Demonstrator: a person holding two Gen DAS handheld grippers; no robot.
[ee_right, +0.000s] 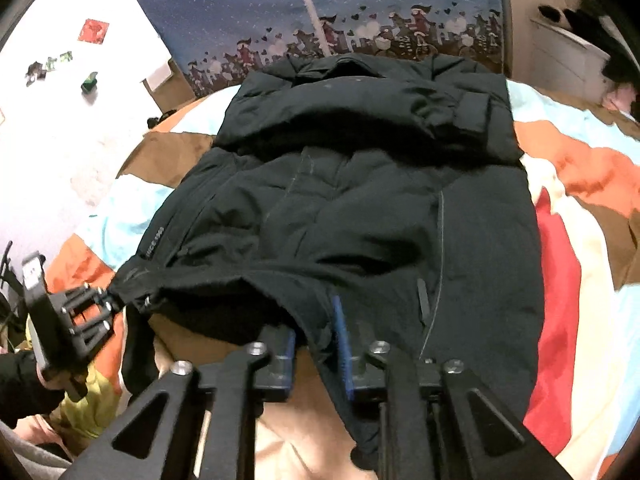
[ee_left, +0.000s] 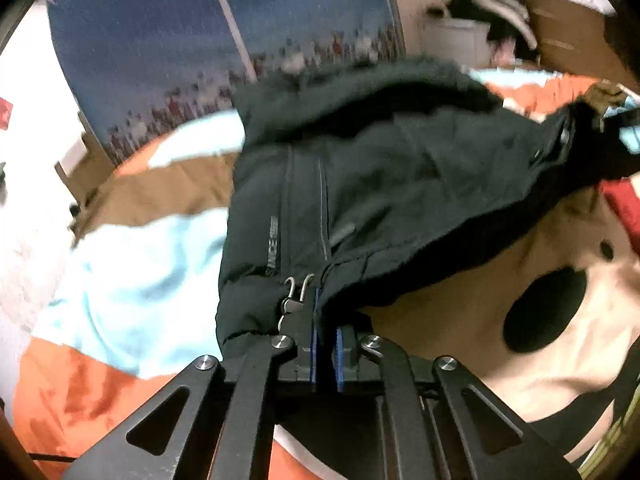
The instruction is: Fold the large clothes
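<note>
Black padded jacket (ee_right: 340, 184) lies flat on a patchwork bedspread (ee_right: 568, 248), long axis running from the near hem to the far collar. Both tongs are clamped on the near hem: left gripper (ee_left: 325, 320) at the left corner by the zipper, right gripper (ee_right: 316, 340) further right, hem lifted slightly.

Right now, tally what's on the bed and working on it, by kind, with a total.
Black jacket: 1
Patterned bedspread: 1
Grippers, left gripper and right gripper, both clamped on the jacket's hem: 2
Total: 4
</note>
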